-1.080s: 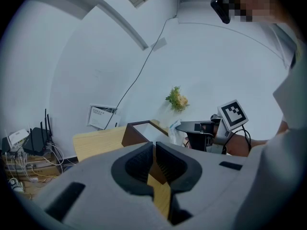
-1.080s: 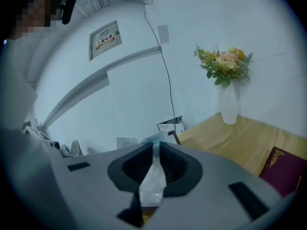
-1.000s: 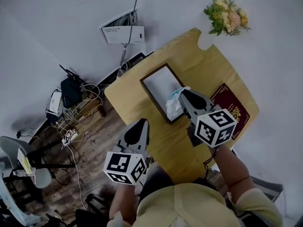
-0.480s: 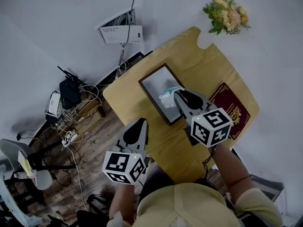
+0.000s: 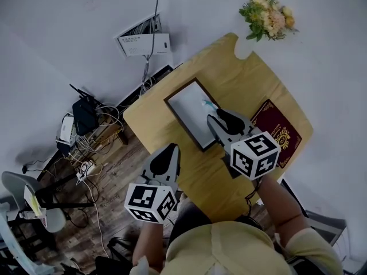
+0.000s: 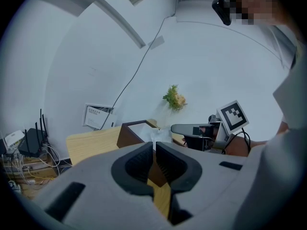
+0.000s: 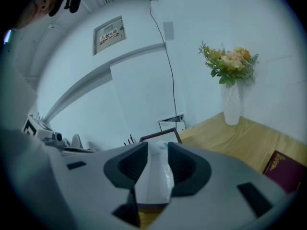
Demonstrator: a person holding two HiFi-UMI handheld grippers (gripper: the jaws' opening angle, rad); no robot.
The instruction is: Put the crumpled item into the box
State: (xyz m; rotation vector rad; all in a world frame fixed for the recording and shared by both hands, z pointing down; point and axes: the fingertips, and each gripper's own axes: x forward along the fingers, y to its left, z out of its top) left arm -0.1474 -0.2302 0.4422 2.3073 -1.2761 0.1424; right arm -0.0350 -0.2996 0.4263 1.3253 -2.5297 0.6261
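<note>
Right gripper [image 5: 215,121] jaws pinched the crumpled wrapper [image 7: 156,176] between them, over the box [image 5: 184,109] — left gripper [image 5: 168,152] jaws closed, nothing between.

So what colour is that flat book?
Flat book: dark red with gold print; head view best.

I count two grippers, my left gripper [image 5: 167,151] and my right gripper [image 5: 216,119]. There is one table [image 5: 252,79], one box [image 5: 181,124], one crumpled item [image 7: 156,176], one dark red booklet [image 5: 278,132] and one bunch of flowers [image 5: 266,16]. On the floor is one black router [image 5: 85,113] and perhaps one chair [image 5: 23,193], cut by the edge.
</note>
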